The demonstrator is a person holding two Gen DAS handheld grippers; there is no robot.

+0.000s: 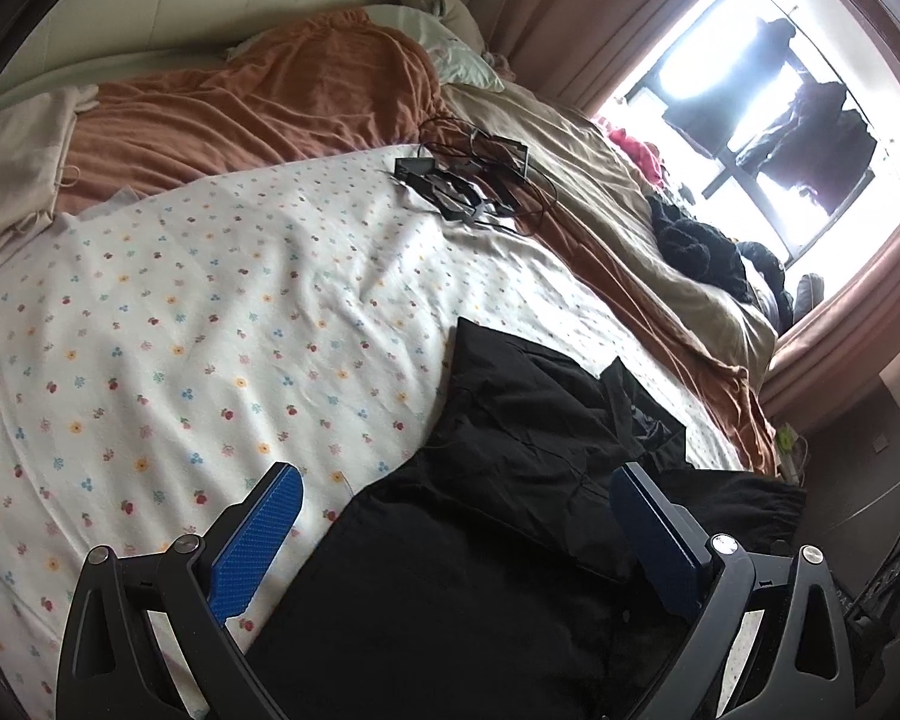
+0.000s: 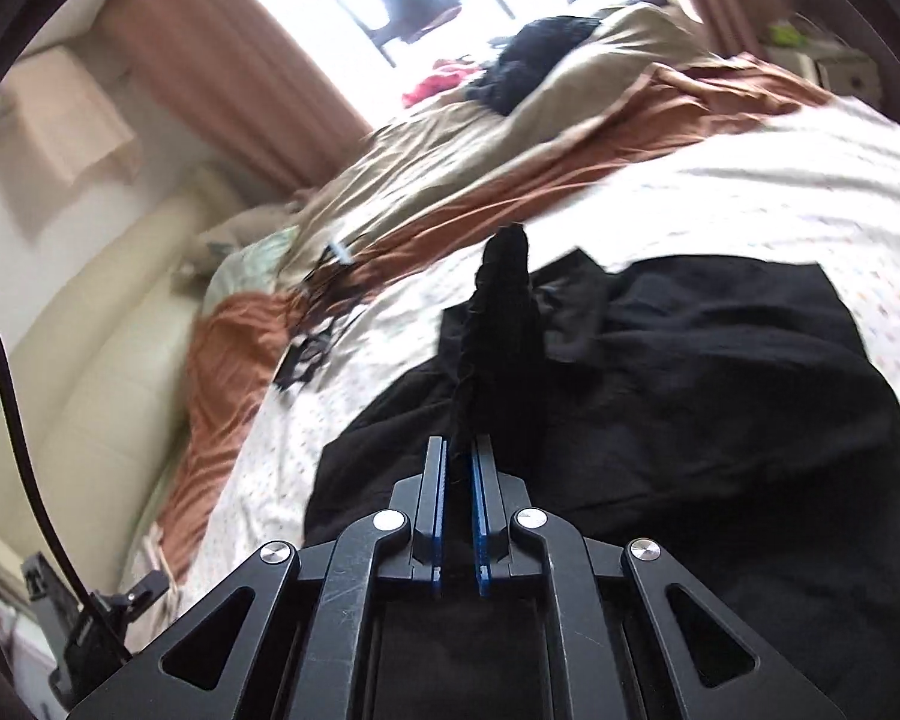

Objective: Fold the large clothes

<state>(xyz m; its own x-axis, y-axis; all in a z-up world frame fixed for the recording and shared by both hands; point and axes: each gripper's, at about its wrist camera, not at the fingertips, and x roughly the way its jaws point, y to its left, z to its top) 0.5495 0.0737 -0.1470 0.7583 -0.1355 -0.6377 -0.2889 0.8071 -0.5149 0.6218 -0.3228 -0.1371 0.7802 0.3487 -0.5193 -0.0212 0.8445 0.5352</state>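
R tongs (image 2: 459,456) pressed together on a bunched ridge of the black garment (image 2: 720,396), pinched fold standing up past the tips. L tongs (image 1: 456,516) spread wide, nothing between the blue pads (image 1: 252,546), hanging just above the garment's near part.

Black garment (image 1: 510,540) rumpled, lying toward the near edge of the bed, on the flowered sheet (image 1: 180,312). One flap sticking out toward the bed's middle, rest heaped in loose layers; can't tell sleeves from body, or what kind of garment.

Further out: tangle of black cables and a small box (image 1: 468,180) on the sheet's far edge, rust blanket (image 1: 240,102) and beige duvet (image 1: 630,210) beyond, pillows by the headboard, dark clothes heap (image 1: 702,246) at the window-side corner. Right view blurred, so fine detail there doubtful.

Step in hand, prob.: early, lifting an edge to open the garment out; no tidy fold visible yet.

Next, by judgement: L tongs need a 2nd grip on a matching edge or corner, well apart from the R pinch, then both raise and spread the cloth flat over the sheet's bare middle. Watch for grabbing several layers at once, and keep clear of the cables.
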